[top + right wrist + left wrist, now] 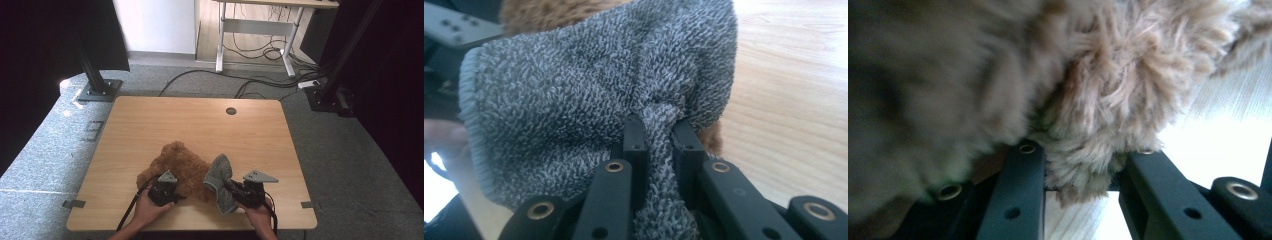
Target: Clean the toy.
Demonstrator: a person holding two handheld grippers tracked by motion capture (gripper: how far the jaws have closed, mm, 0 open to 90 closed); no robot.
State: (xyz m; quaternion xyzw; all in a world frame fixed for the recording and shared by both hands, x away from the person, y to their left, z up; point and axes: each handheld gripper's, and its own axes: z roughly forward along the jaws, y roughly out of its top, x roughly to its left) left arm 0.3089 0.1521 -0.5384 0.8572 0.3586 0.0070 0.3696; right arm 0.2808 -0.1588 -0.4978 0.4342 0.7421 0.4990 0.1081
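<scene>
High view: on the near half of the table [150, 120] lies a brown plush toy [175, 165], and just right of it, touching its right edge, a grey cloth [220, 182] stands bunched. Left gripper [167, 186] pinches a tuft of the toy's near side, while right gripper [234, 189] is clamped on a fold of the cloth. So the toy lies left of the cloth, and I judge wiping it calls for a leftward sweep.

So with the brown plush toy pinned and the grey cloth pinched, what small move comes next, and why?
Probably bring the right gripper across so the grey cloth meets the plush toy and wipes it: its jaws pinch the cloth beside the toy, while the left gripper grips a tuft of fur.
</scene>
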